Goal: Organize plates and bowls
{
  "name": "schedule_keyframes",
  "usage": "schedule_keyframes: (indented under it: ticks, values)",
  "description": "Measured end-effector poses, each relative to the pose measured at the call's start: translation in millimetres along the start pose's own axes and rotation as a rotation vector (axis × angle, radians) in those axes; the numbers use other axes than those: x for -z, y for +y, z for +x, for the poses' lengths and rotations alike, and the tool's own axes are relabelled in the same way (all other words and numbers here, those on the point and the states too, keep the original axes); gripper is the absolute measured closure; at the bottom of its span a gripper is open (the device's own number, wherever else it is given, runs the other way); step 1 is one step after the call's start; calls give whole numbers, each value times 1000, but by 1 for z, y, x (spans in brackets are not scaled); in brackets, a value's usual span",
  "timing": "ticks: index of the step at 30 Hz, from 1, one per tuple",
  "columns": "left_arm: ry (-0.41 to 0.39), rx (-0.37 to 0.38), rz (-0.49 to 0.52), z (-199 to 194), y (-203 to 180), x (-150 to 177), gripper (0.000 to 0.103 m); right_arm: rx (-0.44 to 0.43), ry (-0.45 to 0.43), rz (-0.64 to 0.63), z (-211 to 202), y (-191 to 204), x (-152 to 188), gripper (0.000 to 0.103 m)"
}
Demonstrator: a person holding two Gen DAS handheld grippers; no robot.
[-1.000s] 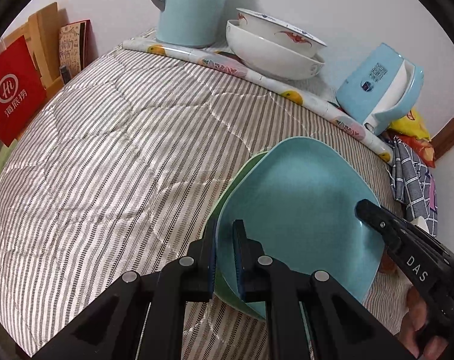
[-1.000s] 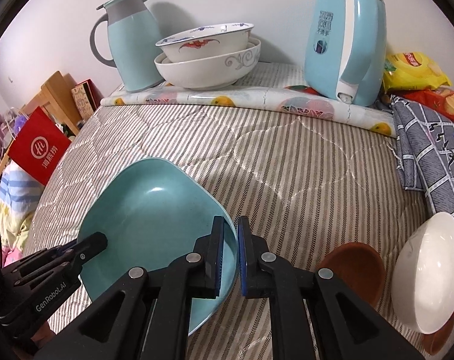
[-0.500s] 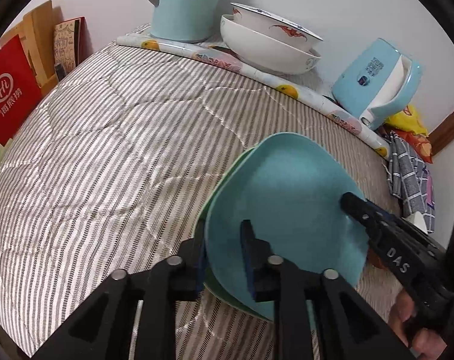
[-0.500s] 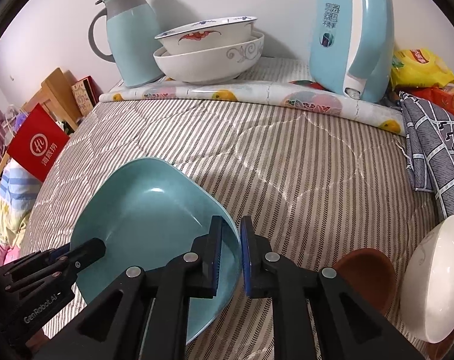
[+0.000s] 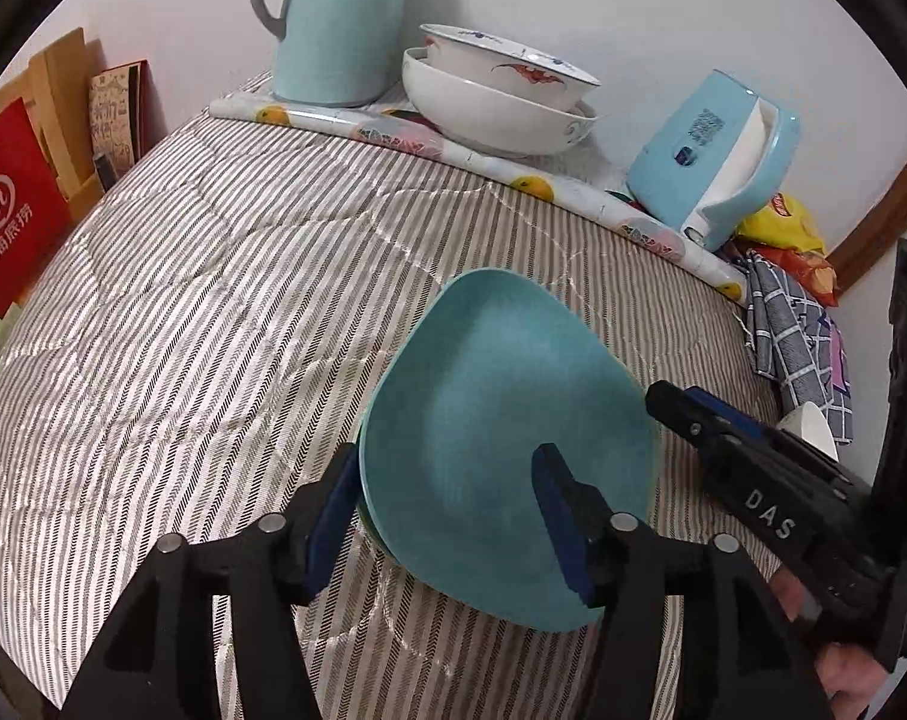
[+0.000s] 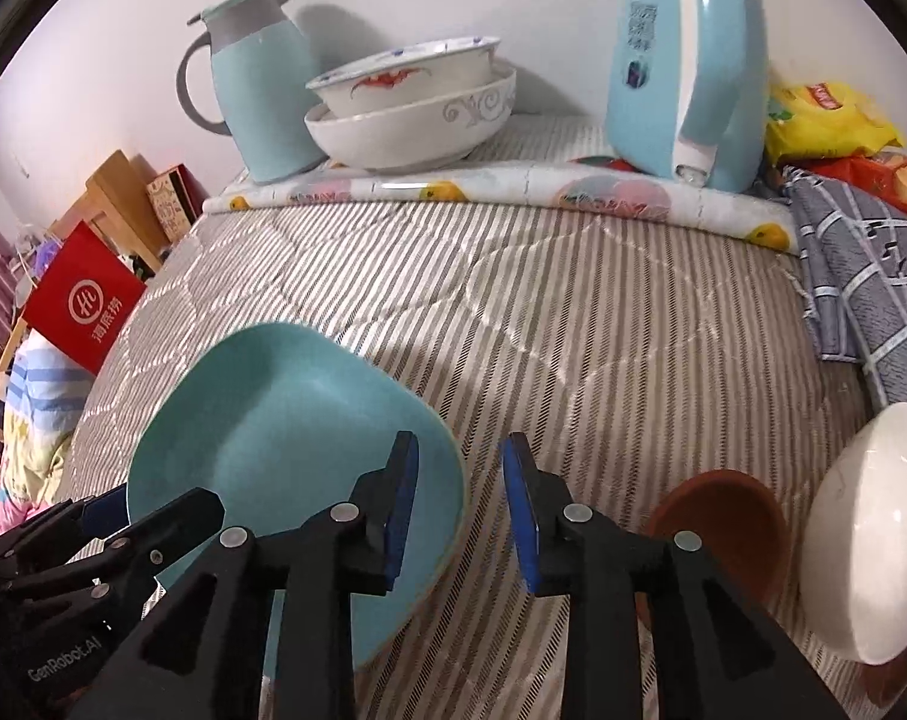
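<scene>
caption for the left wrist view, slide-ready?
Left gripper open around the teal plate stacked on a green plate on the striped quilt, right gripper alongside.

my grippers are black with blue pads (image 6: 401, 504), and between them lies a teal plate (image 5: 501, 420) with a sliver of green plate (image 5: 363, 519) showing under its edge, all on a quilt (image 6: 543, 300) of grey and white stripes. at the back i see a pale blue jug (image 6: 261, 84) with a grey handle, two white bowls, the upper one (image 6: 405, 75) with a red motif and blue rim marks, the lower one (image 6: 417, 126) with grey scrolls, a light blue and white kettle (image 6: 681, 60), and a white mat (image 6: 513, 189) printed with fruit. to the side sit a brown bowl (image 6: 723, 516), a white bowl (image 6: 867, 534), a grey checked cloth (image 6: 861, 252), yellow and red packets (image 6: 825, 120) and a red bag (image 6: 81, 300) with a white logo.
</scene>
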State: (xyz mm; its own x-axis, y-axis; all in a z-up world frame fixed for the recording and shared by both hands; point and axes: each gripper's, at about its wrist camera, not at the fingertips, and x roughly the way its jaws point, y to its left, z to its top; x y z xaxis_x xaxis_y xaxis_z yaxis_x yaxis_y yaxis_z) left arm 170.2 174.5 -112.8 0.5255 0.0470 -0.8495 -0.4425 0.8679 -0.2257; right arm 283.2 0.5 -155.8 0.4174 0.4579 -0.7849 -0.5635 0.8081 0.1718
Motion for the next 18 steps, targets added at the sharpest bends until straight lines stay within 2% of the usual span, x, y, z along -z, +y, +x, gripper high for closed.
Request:
schedule_keyframes:
  ticks: [10, 14, 18]
  values:
    - [-43, -5, 7, -24, -9, 7, 43, 18, -58, 13, -44, -8, 9, 71]
    - [-75, -2, 30, -37, -21, 11, 43, 48, -98, 22, -70, -21, 17, 59]
    - [-90, -21, 47, -44, -28, 16, 43, 65, -137, 68, -95, -43, 28, 58]
